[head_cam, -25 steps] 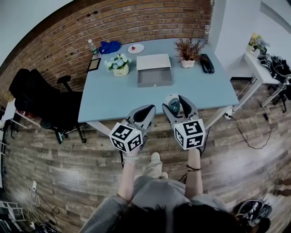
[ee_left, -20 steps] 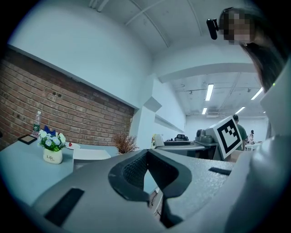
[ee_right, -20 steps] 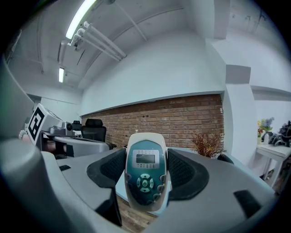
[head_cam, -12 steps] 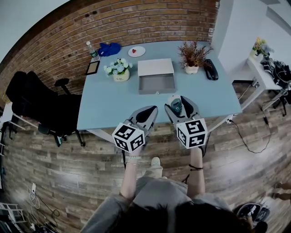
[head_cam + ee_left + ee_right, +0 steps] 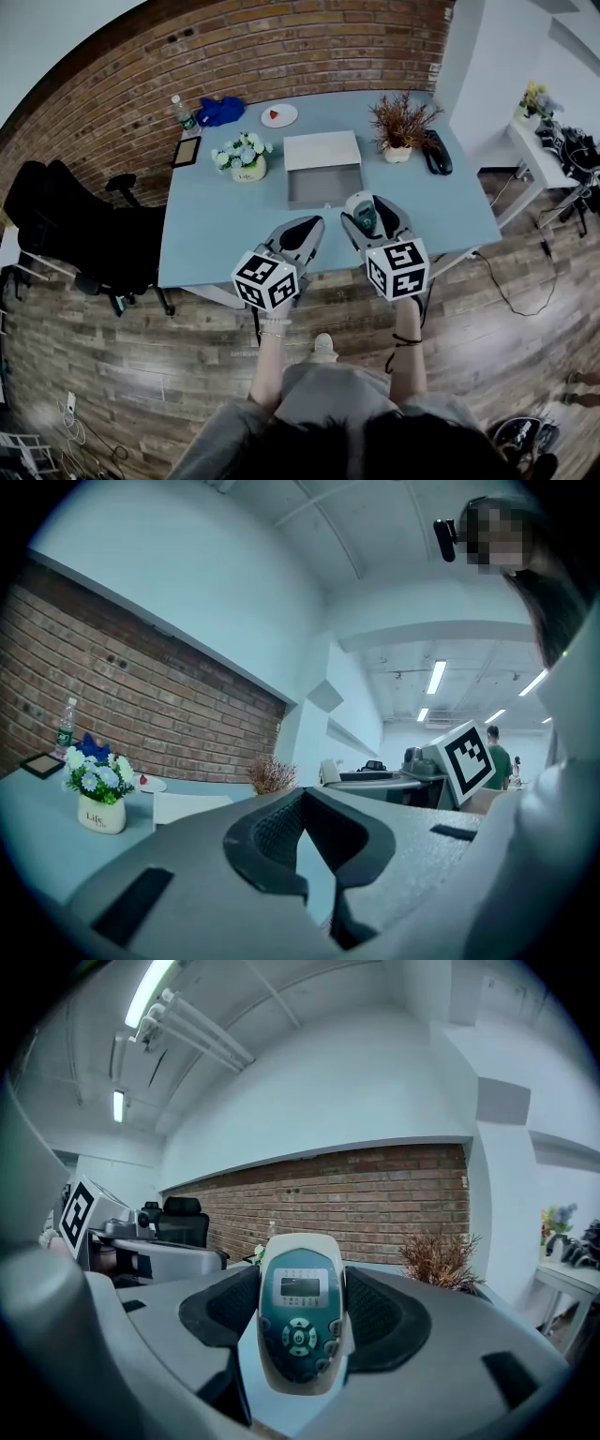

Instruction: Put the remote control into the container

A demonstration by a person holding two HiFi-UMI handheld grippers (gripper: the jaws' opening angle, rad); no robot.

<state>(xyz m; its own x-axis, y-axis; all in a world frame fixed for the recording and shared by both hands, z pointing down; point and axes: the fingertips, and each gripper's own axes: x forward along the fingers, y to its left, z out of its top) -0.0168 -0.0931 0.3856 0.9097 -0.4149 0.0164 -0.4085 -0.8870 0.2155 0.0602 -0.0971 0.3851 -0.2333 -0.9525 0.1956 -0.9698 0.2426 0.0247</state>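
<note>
Overhead, open container (image 5: 323,170), right hand-held gripper (image 5: 300,1309) clamping remote control (image 5: 301,1288) (buttons close-up)

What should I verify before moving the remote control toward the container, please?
1. Remote control clamped between the right gripper jaws: ok.
2. Container open, with nothing seen inside: ok.
3. Table bare between the right gripper and the container: ok.
4. Left gripper shut, holding nothing, beside the route: ok.
5. Remote control above the container: not ok; it is over the table's near edge.
</note>
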